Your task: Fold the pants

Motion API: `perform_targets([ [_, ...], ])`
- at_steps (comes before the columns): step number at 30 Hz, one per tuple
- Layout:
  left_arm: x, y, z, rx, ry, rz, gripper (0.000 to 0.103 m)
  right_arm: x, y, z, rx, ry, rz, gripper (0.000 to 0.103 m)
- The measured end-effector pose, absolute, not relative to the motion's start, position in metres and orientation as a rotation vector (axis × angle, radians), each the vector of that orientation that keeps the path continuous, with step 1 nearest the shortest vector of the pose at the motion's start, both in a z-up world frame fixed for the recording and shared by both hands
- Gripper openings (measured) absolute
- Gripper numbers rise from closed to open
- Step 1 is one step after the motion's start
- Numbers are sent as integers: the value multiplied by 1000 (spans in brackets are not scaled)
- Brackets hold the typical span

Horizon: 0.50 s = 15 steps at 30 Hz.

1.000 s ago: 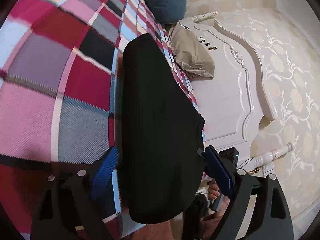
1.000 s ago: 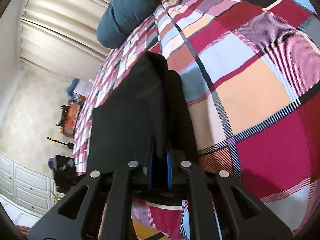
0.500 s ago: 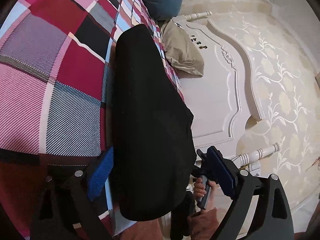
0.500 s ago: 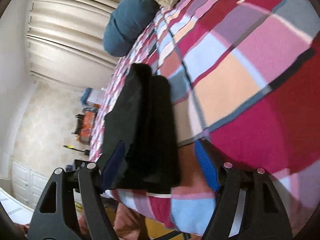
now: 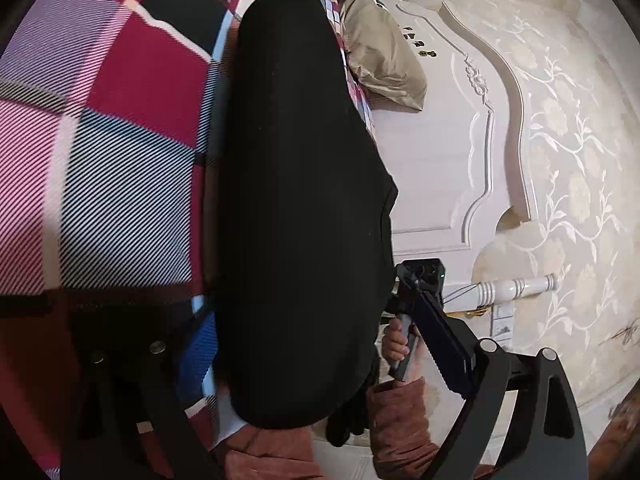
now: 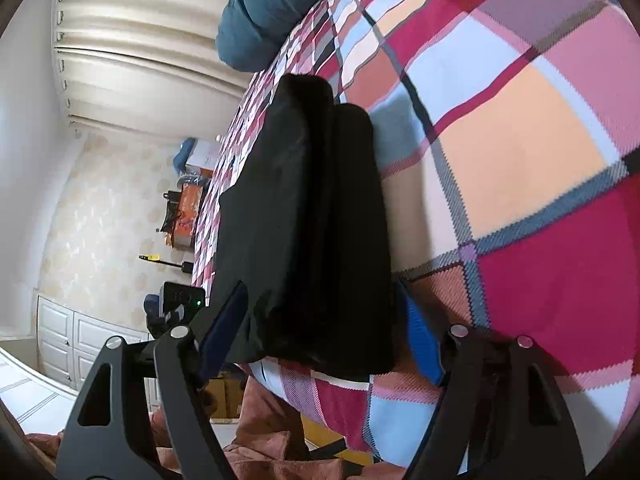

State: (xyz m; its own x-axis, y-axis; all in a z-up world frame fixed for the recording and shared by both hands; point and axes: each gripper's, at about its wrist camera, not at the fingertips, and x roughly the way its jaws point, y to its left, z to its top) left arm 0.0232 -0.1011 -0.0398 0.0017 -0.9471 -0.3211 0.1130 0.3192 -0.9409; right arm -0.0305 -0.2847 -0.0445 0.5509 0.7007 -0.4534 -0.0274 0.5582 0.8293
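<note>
Plaid bedspread (image 6: 520,140) in red, pink and blue covered the bed, white headboard (image 5: 440,152) behind. Black pants (image 5: 296,200) lay folded lengthwise near the bed's edge, a long narrow stack. Blue pillow (image 6: 256,28) and tan pillow (image 5: 384,64) sat beyond. Left gripper (image 5: 320,344) spread wide, straddling the pants' end. Right gripper (image 6: 320,328) also wide apart, flanking the stack, gripping nothing.
</note>
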Motion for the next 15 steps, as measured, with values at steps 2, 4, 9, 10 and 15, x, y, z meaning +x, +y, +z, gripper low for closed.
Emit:
perform_targets([
  [2,22,-106,-37,-893,1253,-1043,91,-28,-280,-45,874,903,525,74],
  [4,19,-112,-34,-874,1229,-1071,91,-27,-276,-45,852,918,524,73],
  [9,18,-113,-43,-881,1213,-1087,91,-17,-272,-46,830,938,514,62],
  [10,18,-114,-42,-863,1220,-1104,91,-17,-273,-48,833,937,516,59],
  [15,21,-122,-41,-738,1309,-1087,76,-21,-273,-51,839,924,518,50],
])
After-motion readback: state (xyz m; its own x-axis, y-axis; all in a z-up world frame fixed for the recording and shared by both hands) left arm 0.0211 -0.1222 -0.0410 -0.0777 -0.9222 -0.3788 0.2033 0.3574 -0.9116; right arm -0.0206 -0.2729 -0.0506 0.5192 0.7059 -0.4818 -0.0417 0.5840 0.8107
